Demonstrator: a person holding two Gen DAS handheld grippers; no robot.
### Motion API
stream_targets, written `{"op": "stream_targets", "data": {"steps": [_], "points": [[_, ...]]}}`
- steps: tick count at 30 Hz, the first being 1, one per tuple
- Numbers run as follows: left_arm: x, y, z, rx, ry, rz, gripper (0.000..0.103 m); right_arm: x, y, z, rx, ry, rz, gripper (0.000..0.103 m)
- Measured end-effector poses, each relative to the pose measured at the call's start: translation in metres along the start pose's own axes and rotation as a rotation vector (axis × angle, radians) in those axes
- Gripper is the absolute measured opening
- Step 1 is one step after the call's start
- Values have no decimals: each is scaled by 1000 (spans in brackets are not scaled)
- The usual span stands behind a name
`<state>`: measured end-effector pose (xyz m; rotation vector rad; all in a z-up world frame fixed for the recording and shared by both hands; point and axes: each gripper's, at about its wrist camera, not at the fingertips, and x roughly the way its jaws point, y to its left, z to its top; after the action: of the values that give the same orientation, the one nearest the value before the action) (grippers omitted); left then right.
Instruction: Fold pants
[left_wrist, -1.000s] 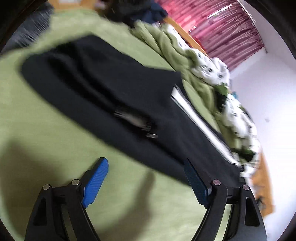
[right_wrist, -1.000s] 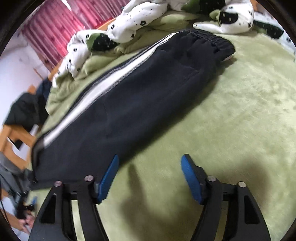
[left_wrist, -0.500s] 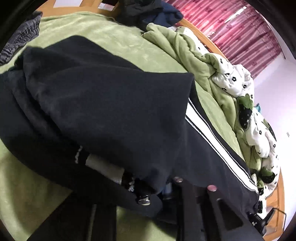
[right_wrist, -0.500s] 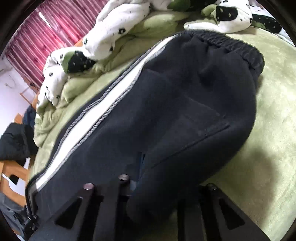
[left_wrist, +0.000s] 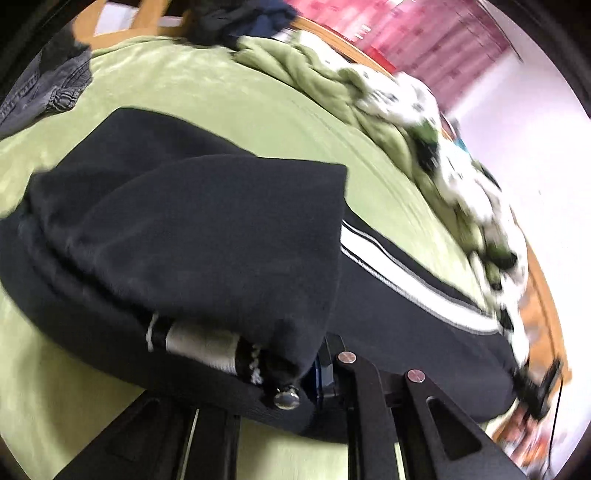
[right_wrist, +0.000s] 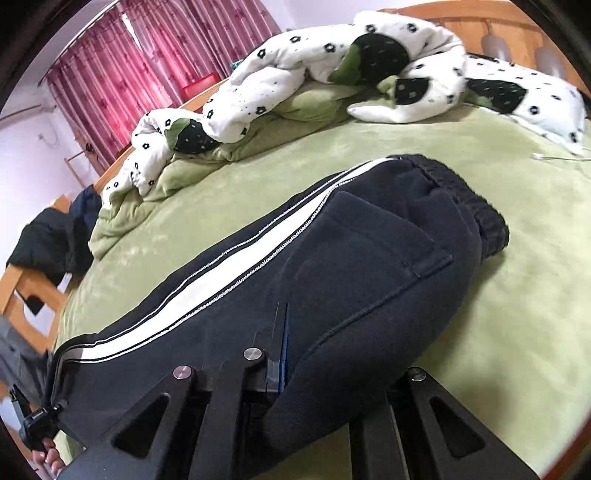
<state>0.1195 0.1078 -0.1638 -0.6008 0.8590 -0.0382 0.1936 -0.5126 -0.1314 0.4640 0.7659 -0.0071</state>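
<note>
Nearest in the left wrist view, the left tongs are clenched on a bunched hem of the black pants, where a pale drawcord and a metal snap hang just beside the pinch. In the right wrist view, the right tongs are clamped on a fold of the same pants along the near edge, below a patch pocket, with one blue pad showing edge-on against the cloth.

The pants are laid lengthwise across a green bed cover, with the gripped edge raised off it and a white side stripe running along the far edge. The elastic waistband is seen at the right-hand end, resting on the cover.

The step in hand is judged to be a fold of the near edge over toward the stripe. It would be done well if both grips were kept at an even height, so that the cloth is carried as one straight line and no slack is left sagging between them. The raised edge is best laid to meet the striped edge, and the drawcord kept from being trapped inside the fold.

Further back, a rumpled white spotted quilt is heaped along the far side of the bed, well apart from the pants, with red curtains behind it
</note>
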Motion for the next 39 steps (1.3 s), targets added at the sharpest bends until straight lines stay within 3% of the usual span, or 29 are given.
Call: {"op": "stream_targets", "data": {"steps": [3, 7, 9, 10, 11, 12, 14, 17, 23, 25, 26, 27, 29, 31, 33, 36, 39], "points": [[-9, 1, -28, 36, 31, 9, 16, -16, -22, -19, -5, 19, -20, 9], [-7, 14, -43, 31, 83, 62, 26, 6, -40, -47, 20, 127, -43, 14], [-15, 17, -45, 30, 95, 78, 34, 2, -47, -57, 5, 148, -38, 29], [-22, 19, -47, 39, 94, 84, 42, -11, -52, -61, -6, 126, -19, 31], [-33, 20, -50, 60, 84, 103, 56, -21, -57, -63, -3, 96, -20, 38], [-43, 21, -52, 78, 68, 127, 63, -33, -64, -65, 9, 61, -28, 50], [-63, 26, -56, 108, 19, 175, 69, -51, -82, -61, 50, 12, -41, 63], [-78, 41, -61, 89, 8, 178, 70, -57, -108, -46, 157, -13, -17, 64], [-97, 41, -64, 80, -67, 178, 70, -6, -141, -2, 379, 12, 40, 65], [-97, 33, -59, 96, -74, 174, 70, 6, -142, 12, 417, 12, 14, 57], [-98, 31, -57, 105, -75, 177, 70, 7, -140, 20, 400, -1, -36, 45], [-100, 29, -56, 117, -78, 186, 70, 5, -133, 29, 323, -13, -79, 33], [-99, 20, -52, 147, -83, 201, 70, -11, -121, 48, 167, -61, -62, 28], [-99, 17, -50, 167, -85, 209, 70, -23, -126, 52, 178, -95, -19, 28], [-94, 11, -49, 160, -80, 199, 70, -14, -130, 51, 171, -41, -40, 34], [-87, 8, -52, 160, -59, 151, 70, 5, -137, 34, 155, 91, -146, 45], [-72, -1, -52, 199, -48, 146, 71, -18, -141, 10, 156, 34, -158, 49]]}}
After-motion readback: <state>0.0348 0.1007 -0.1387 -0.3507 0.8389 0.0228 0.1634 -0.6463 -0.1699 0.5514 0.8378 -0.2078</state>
